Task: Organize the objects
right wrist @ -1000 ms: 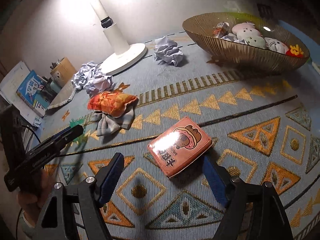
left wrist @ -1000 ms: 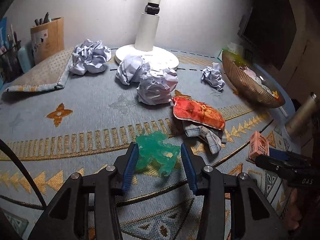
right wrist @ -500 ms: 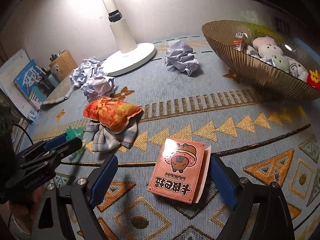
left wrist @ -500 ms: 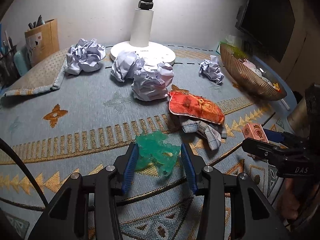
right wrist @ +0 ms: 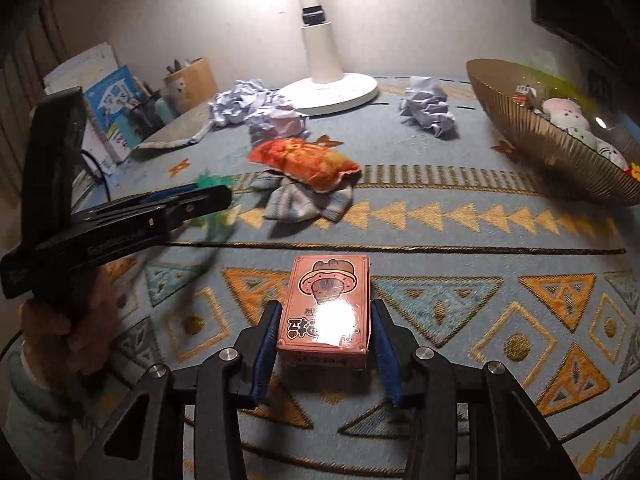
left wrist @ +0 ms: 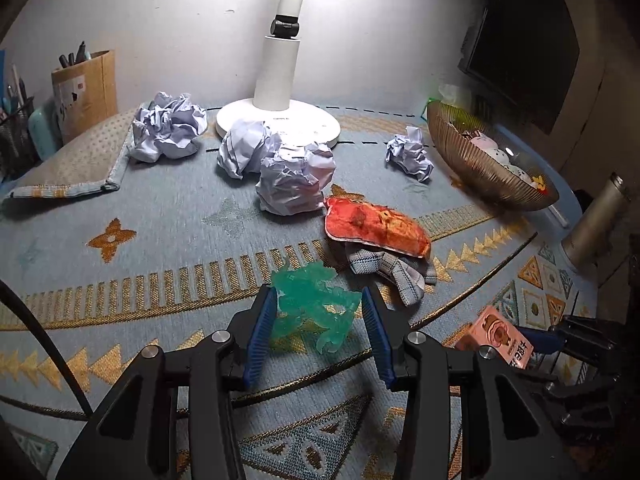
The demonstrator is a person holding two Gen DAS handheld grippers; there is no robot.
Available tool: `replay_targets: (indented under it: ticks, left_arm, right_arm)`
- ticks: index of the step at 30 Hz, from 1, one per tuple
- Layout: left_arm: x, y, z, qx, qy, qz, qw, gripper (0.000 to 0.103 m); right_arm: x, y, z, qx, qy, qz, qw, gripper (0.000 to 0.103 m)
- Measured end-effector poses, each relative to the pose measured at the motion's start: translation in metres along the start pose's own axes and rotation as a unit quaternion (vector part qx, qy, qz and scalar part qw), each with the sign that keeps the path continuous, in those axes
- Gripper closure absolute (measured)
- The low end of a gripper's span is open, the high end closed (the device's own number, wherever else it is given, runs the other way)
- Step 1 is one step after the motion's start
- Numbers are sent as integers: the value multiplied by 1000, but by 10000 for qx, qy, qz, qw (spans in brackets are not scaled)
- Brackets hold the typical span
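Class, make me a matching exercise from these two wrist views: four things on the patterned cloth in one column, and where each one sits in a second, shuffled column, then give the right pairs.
Things:
1. green translucent toy
2. pink card box
3. orange pouch
4. plush toys

Places:
A. inside the gold ribbed bowl
B. lying on the checked cloth
C. between the pads of the left gripper
D. between the pads of the right gripper

Pairs: 1-C, 2-D, 3-B, 4-A

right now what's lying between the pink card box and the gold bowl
Nothing: in the right wrist view only bare patterned rug separates the pink card box from the gold bowl.
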State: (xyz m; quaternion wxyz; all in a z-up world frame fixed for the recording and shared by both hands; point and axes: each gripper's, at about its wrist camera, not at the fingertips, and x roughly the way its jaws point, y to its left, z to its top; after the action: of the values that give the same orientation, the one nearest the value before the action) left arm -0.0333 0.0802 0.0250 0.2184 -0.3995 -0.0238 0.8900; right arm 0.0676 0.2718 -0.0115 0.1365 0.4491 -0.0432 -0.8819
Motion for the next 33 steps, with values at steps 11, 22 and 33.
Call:
replay_targets:
  ticks: [11,22,33]
  left_arm:
    - [-42,-92,92,478,-578,-1600,9843,62]
    - [57,-208,187,960,-404,-2111,9719,47]
    - [58,-165,148,171,-118,-1881,9819,4]
  right_arm:
    - [-111,-62,48,335,-1353,-401,9894,61]
    - [-127,-180,139,1373,-1833,-1913,9544,61]
    - [-132,-188,102,1418,-1802,-1913,9544,31]
